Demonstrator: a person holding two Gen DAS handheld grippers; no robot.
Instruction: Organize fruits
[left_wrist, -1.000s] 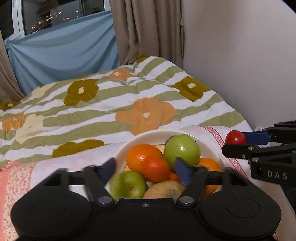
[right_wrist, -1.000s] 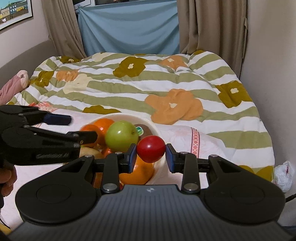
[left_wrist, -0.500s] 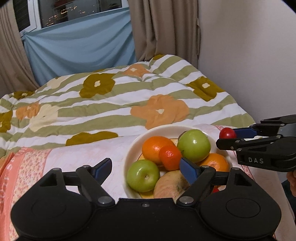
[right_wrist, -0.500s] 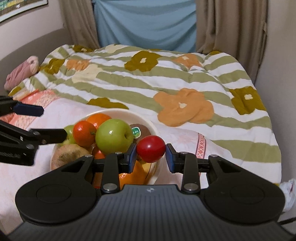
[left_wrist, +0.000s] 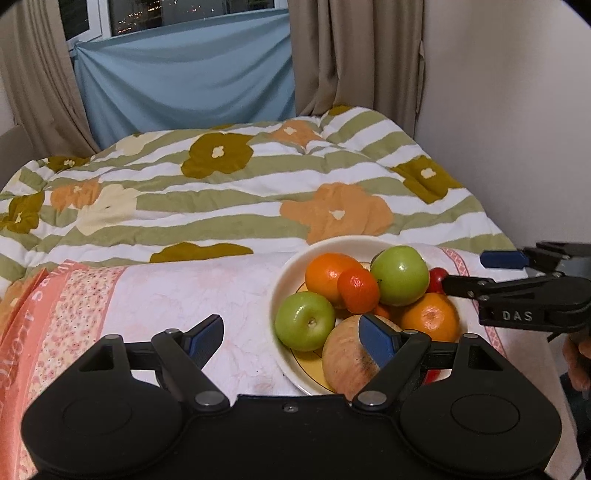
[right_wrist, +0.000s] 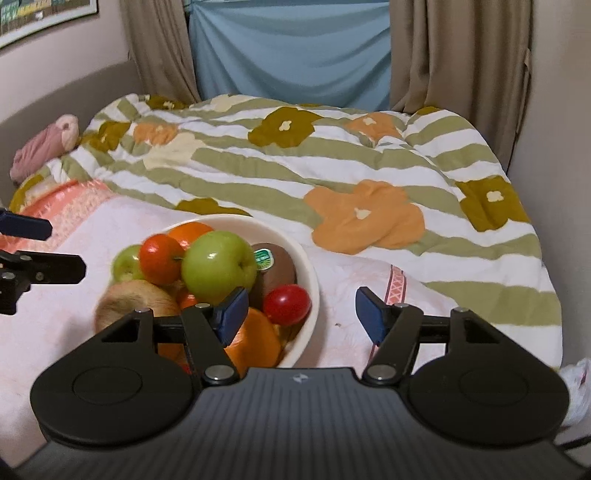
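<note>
The left gripper (left_wrist: 291, 339) hangs with jaws apart and empty over the pink cloth (left_wrist: 177, 295), beside the bowl (left_wrist: 288, 266) of fruit. The right gripper (right_wrist: 301, 310) has just opened its jaws, and the red tomato (right_wrist: 287, 304) lies free in the bowl (right_wrist: 308, 273), against the kiwi (right_wrist: 277, 269).

Both tools are matte black plastic. The left tool (left_wrist: 291, 338) has two round housings with recessed discs, silver pivot screws and blue pads (left_wrist: 376, 339). The right tool (right_wrist: 301, 308) has a ribbed top with a small pale emblem; its side reads "DAS" in white letters.
</note>
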